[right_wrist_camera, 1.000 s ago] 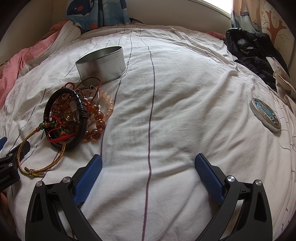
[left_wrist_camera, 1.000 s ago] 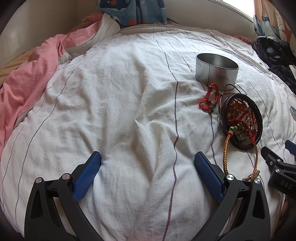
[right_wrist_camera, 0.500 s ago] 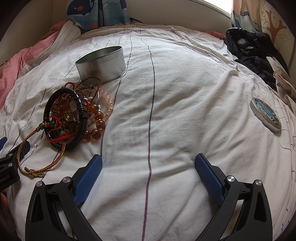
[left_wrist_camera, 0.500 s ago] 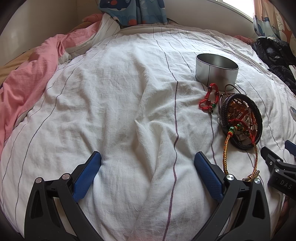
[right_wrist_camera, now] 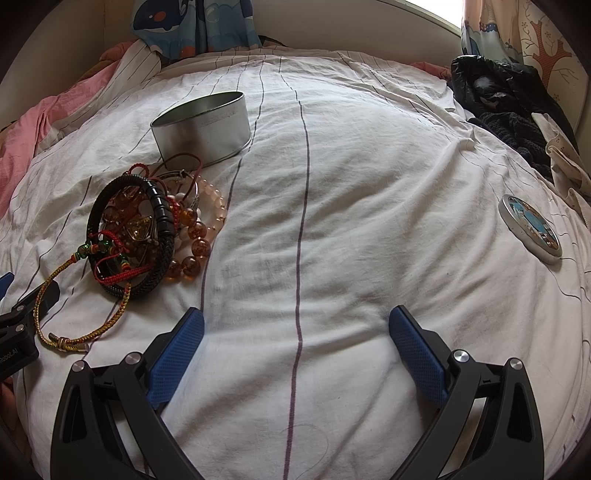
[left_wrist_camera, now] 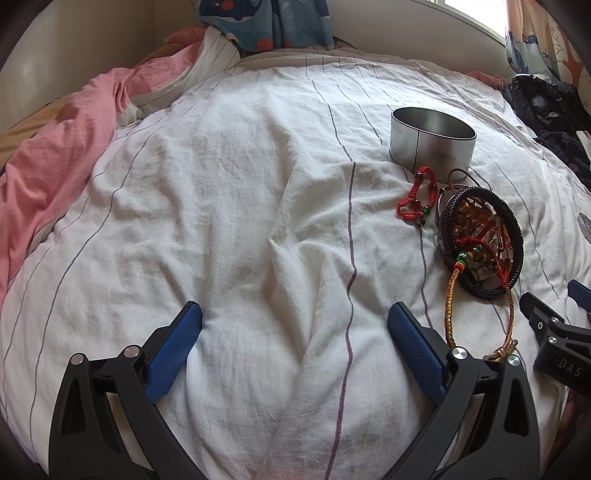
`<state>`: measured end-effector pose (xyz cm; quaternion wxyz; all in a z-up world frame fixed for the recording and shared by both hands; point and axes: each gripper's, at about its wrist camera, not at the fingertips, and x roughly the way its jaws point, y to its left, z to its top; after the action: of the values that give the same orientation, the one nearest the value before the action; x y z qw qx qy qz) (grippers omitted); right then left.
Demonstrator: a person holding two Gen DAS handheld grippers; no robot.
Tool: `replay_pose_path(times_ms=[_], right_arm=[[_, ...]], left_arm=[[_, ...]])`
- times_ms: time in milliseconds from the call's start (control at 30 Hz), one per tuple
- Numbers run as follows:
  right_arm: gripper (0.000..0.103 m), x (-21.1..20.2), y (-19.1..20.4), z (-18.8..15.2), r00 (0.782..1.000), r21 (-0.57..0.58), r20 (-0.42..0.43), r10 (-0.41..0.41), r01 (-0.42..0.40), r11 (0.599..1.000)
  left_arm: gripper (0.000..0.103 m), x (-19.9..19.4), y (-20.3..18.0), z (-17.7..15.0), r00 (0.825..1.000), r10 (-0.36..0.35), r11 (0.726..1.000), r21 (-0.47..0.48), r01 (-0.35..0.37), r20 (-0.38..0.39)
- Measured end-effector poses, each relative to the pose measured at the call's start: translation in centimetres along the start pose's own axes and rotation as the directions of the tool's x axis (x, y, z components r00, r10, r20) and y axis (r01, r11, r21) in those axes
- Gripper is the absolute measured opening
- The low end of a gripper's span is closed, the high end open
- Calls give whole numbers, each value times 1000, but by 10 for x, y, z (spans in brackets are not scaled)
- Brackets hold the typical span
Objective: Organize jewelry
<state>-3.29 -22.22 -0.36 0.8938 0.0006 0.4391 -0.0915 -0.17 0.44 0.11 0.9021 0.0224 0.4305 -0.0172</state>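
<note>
A pile of bracelets [right_wrist_camera: 147, 232] lies on the white striped sheet: a black braided band [left_wrist_camera: 513, 229], amber beads [right_wrist_camera: 195, 243], a gold-and-red cord [left_wrist_camera: 448, 306] and a small red knotted cord [left_wrist_camera: 415, 195]. Just behind the pile stands a round silver tin [left_wrist_camera: 430, 142] [right_wrist_camera: 203, 129] with no lid on it. Its lid [right_wrist_camera: 530, 229] lies far right on the sheet. My left gripper [left_wrist_camera: 293, 323] stands open to the left of the pile, with bare sheet between its fingers. To the pile's right my right gripper [right_wrist_camera: 295, 325] is open too and holds nothing.
A pink quilt [left_wrist_camera: 51, 158] is bunched along the left side of the bed. Dark clothes [right_wrist_camera: 498, 96] are heaped at the far right by the curtain. A whale-print cloth [right_wrist_camera: 192, 26] hangs at the head of the bed.
</note>
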Motion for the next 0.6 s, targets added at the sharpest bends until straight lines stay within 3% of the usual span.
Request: replay_pose_path(times_ms=[600], right_arm=[[96, -1, -4, -4, 999, 16, -10, 51, -51, 999]], left_arm=[[97, -10, -1, 1, 999, -6, 1000, -7, 7, 38]])
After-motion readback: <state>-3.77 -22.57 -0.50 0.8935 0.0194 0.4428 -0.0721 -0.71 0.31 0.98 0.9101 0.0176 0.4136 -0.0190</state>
